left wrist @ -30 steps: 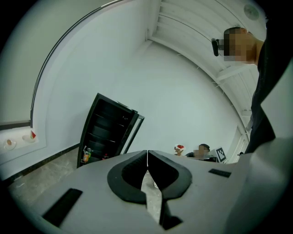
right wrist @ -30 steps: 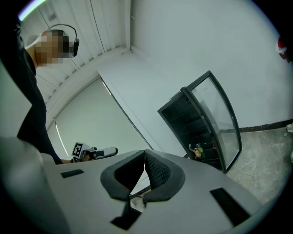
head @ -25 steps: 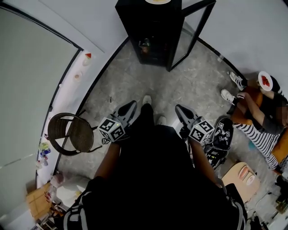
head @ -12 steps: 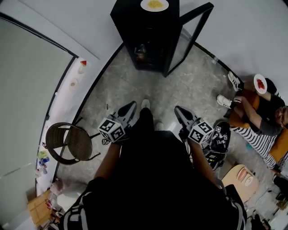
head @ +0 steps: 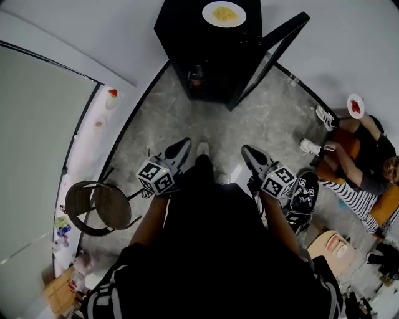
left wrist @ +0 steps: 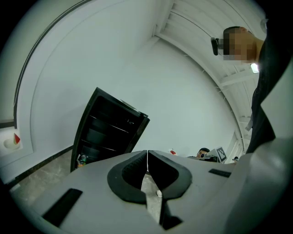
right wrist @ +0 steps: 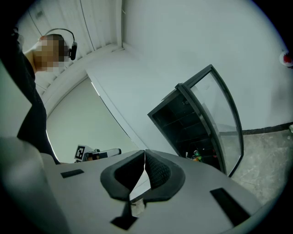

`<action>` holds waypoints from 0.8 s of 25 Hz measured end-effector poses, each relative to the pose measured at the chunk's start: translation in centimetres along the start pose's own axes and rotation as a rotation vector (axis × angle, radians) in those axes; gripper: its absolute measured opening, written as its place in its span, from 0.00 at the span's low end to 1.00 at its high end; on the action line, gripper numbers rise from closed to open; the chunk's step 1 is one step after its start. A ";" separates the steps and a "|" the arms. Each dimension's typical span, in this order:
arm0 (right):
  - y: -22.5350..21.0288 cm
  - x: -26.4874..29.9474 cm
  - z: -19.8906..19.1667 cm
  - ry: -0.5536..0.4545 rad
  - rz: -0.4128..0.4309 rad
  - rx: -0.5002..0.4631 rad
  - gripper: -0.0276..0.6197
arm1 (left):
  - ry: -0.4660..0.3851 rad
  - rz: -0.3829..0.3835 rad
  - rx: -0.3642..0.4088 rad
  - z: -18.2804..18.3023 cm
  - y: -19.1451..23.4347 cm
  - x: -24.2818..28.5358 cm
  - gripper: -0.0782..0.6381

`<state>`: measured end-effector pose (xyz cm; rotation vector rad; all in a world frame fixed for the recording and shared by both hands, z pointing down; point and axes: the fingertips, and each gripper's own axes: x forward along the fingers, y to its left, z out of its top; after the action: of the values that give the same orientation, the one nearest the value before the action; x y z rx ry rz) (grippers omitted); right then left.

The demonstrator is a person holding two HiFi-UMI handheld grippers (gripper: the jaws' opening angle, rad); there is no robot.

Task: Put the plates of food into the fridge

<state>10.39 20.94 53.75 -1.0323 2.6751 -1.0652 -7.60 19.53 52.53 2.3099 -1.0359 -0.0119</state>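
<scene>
At the left of the head view a round wicker chair (head: 98, 207) is seen by the wall, near the left gripper (head: 179, 148) but apart from it. In its own view the left gripper's jaws are shown clenched together, with nothing between them. Ahead, across an open stretch of grey floor (head: 187, 118), the black fridge (head: 206, 56) is stood against the back wall. A plate of yellow food (head: 224, 14) is rested on the fridge's top and is shown by the head view only. The shelves inside, with small items on the lowest one, are made out better from the two gripper views. The glass door (head: 269, 57) is swung wide to the right, its outer edge reaching over the floor. The right gripper (head: 249, 153) is held level with the left one, its jaws likewise pressed together and empty. Just beside it a dark heap of equipment (head: 302, 199) is laid on the floor. Further right a seated person (head: 358, 171) is seen, with a second plate (head: 355, 106), of red food, just above them and well apart from the fridge
</scene>
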 end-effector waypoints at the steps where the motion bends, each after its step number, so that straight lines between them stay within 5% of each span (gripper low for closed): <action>1: -0.1 0.8 0.4 -0.001 -0.001 0.001 0.08 | 0.002 -0.003 -0.002 0.4 0.7 0.3 0.14; 20: -1.6 9.6 4.4 -0.009 -0.118 0.009 0.08 | 0.038 -0.091 -0.050 6.2 10.3 4.3 0.14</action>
<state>5.32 11.58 53.00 -1.2036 2.6287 -1.0875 -13.08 8.08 53.85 2.3011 -0.9009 -0.0297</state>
